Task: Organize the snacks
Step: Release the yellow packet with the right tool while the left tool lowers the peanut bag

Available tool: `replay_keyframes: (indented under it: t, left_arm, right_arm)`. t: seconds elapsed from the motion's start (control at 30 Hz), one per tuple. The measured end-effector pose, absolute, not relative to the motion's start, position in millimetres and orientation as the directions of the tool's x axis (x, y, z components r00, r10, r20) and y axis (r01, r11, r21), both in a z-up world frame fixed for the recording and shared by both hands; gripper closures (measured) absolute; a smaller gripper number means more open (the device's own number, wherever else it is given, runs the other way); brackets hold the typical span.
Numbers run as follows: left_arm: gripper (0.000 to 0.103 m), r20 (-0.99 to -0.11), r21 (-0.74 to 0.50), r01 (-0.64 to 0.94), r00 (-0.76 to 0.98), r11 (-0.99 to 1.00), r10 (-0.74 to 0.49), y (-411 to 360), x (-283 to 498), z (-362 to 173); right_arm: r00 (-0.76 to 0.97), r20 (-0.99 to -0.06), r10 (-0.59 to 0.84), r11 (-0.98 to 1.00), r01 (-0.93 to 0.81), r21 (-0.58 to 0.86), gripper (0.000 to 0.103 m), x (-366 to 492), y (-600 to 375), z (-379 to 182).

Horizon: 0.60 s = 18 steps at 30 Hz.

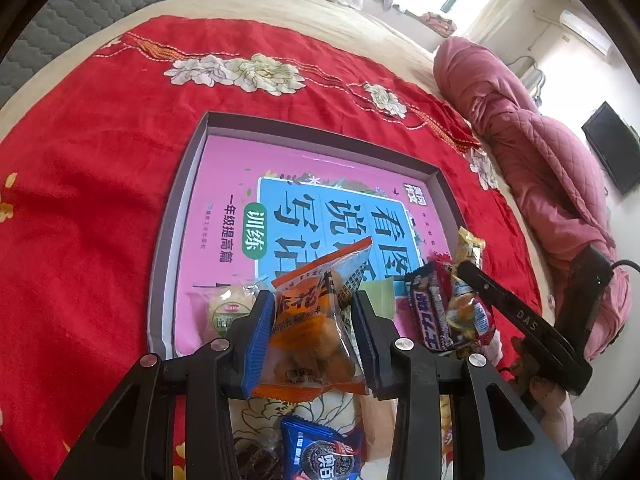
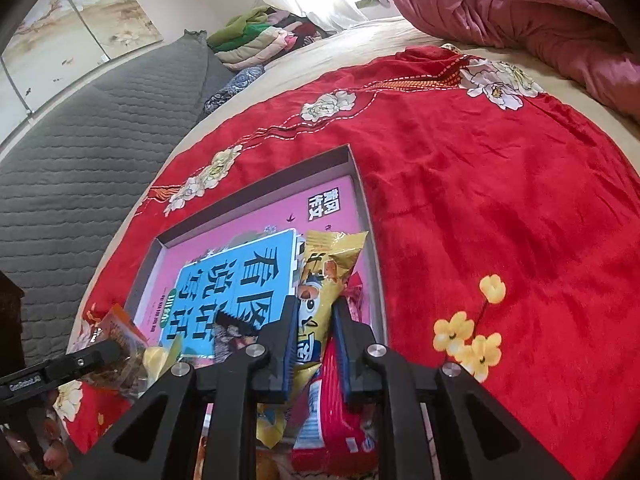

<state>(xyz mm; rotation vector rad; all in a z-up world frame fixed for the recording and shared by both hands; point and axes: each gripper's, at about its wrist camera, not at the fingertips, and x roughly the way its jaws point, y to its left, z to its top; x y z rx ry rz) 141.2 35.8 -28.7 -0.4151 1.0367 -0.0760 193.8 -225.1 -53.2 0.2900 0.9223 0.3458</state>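
Left gripper (image 1: 312,322) clamps orange snack bag (image 1: 310,320) above tray (image 1: 168,256); right gripper (image 2: 314,340) clamps yellow packet (image 2: 320,280). Both light, crinkly, slippery; hold mid-body.

The blue cookie packet (image 1: 320,454) runs off the bottom edge of the left wrist view, its lettering cut short. The book cover (image 2: 240,280) lining the box (image 2: 362,184) has its title partly covered by the yellow snack bag (image 2: 326,276) (small print there is too fine to read). The red packet (image 2: 336,408) beneath is mostly hidden by the right gripper's fingers (image 2: 290,344).
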Motion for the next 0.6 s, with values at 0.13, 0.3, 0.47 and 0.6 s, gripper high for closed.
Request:
replay_keyframes:
  t: [0.13, 0.3, 0.47, 0.6]
  left_arm:
    - [0.062, -0.819, -0.370, -0.134, 0.514, 0.919, -0.255, 35, 142, -30]
    - [0.062, -0.822, -0.365, -0.129, 0.509, 0.922, -0.254, 34, 143, -31]
    - [0.062, -0.824, -0.364, -0.129, 0.506, 0.922, -0.255, 34, 142, -32]
    - [0.061, -0.826, -0.362, -0.127, 0.503, 0.924, -0.255, 34, 143, -33]
  right_arm:
    - [0.558, -0.731, 0.392, 0.918, -0.189, 0.348, 0.086, 198, -218, -54]
    - [0.549, -0.732, 0.402, 0.914, -0.193, 0.357, 0.086, 199, -216, -56]
    - [0.524, -0.733, 0.433, 0.899, -0.194, 0.393, 0.086, 199, -214, -56]
    - [0.519, -0.736, 0.434, 0.900, -0.208, 0.383, 0.085, 196, -208, -54]
